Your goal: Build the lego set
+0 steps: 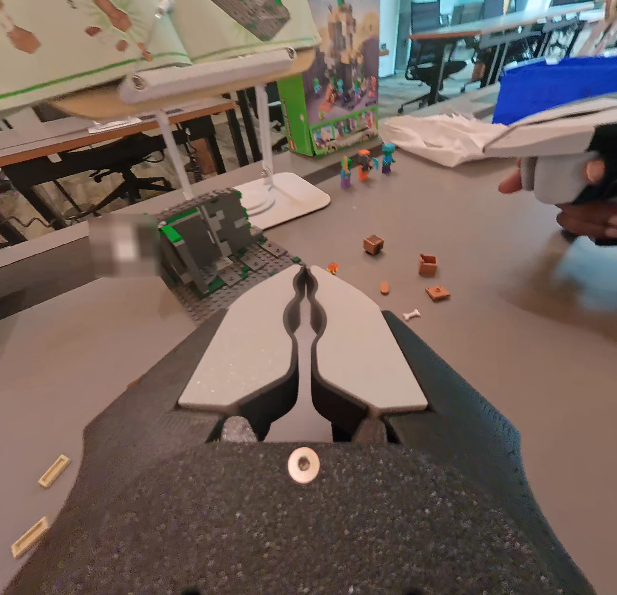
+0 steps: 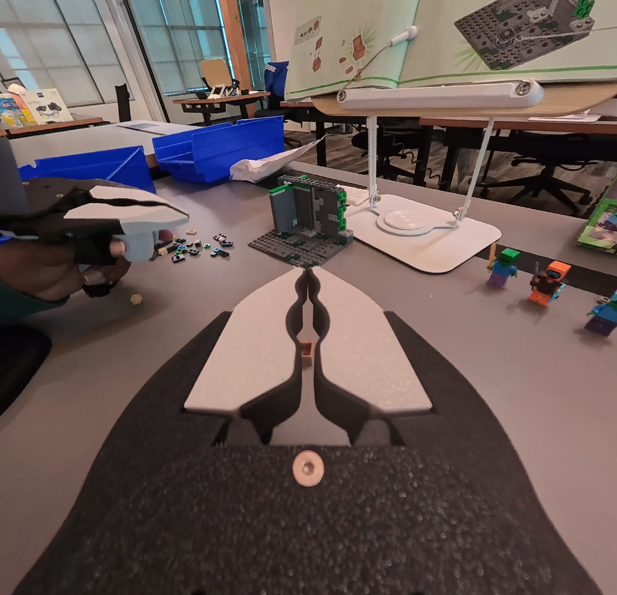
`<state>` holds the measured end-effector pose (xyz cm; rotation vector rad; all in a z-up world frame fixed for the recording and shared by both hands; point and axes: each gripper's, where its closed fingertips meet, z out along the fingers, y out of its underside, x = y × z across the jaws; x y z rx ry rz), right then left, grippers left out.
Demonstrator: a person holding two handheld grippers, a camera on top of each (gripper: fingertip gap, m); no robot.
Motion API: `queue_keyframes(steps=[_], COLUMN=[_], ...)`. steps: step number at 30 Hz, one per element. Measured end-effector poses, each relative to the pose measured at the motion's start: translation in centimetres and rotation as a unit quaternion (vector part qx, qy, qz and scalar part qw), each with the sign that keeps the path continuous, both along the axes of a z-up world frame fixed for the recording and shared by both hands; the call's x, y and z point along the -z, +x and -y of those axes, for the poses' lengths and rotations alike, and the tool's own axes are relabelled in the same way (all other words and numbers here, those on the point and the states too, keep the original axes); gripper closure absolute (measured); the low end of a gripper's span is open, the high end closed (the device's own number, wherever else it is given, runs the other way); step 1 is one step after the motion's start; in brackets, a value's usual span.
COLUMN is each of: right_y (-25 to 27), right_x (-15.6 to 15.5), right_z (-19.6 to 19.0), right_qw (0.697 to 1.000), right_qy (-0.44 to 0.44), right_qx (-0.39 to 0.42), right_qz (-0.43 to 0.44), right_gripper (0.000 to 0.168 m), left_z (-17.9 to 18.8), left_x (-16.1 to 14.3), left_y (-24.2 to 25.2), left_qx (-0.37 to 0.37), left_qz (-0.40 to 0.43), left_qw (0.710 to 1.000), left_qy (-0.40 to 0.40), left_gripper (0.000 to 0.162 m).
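The partly built lego model (image 2: 309, 225), grey walls with green trim on a dark studded baseplate, stands on the grey worktop (image 2: 467, 378) just in front of the white base of the book stand (image 2: 424, 235), which carries the open instruction booklet (image 2: 434, 45) above it.

In the left wrist view the left gripper (image 1: 305, 272) hovers just beside the model's (image 1: 213, 242) near corner, its fingers (image 1: 253, 345) brought together at the tips with nothing between them. To the right of the model lie loose brown pieces: a small barrel-like block (image 1: 373, 244), an open brown box piece (image 1: 428, 264), a flat brown tile (image 1: 437, 292), a small oval piece (image 1: 384, 287), plus a white bone (image 1: 410, 314) and a tiny orange piece (image 1: 333, 268).

In the right wrist view the right gripper (image 2: 306, 272) points at the model from the near side, fingertips closed; a small brown brick (image 2: 306, 353) shows in the gap farther back between its fingers, though whether it is pinched or lying on the worktop below cannot be told.

Left of the model lies a scatter of small dark pieces (image 2: 197, 247). Right of it stand three minifigures (image 2: 547, 283). Beyond the model are blue bins (image 2: 220, 155) and crumpled white paper (image 2: 267, 165). The green set box (image 1: 334, 78) stands behind the minifigures.
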<state>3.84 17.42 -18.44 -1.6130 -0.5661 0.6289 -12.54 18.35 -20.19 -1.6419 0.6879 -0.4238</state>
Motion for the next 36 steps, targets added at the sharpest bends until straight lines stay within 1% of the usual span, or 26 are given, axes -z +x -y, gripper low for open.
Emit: queue_keyframes(steps=[6,11,18,21,24,36], right_y=[-0.6,-1.0,-1.2,-1.4,-1.7,-1.8], right_x=[0.2,0.8,1.2,1.5,1.8,1.8], right_z=[0.4,0.4,0.6,0.6,0.6,0.7], right_qw=[1.0,0.999,0.999,0.999,0.999,0.998], right_qy=[0.009,0.003,-0.006,-0.01,-0.014,-0.017], right_qx=[-0.013,-0.025,-0.033,-0.037,-0.039,-0.041], right_qz=[0.015,0.026,0.028,0.031,0.034,0.033], right_gripper=[0.168,0.168,0.168,0.168,0.168,0.168], left_z=[-1.3,-1.8,-1.7,-1.6,-1.4,-1.4], left_x=[-2.1,-2.9,-2.8,-2.7,-2.6,-2.4], left_y=[-2.4,-4.0,-3.9,-3.7,-3.5,-3.4], left_qx=[-0.052,-0.08,-0.077,-0.07,-0.066,-0.065], left_qz=[0.063,0.061,0.057,0.057,0.058,0.048], left_qw=[0.996,0.994,0.994,0.995,0.995,0.996], left_qy=[0.024,0.045,0.049,0.047,0.045,0.045], left_gripper=[0.162,0.162,0.162,0.159,0.162,0.161])
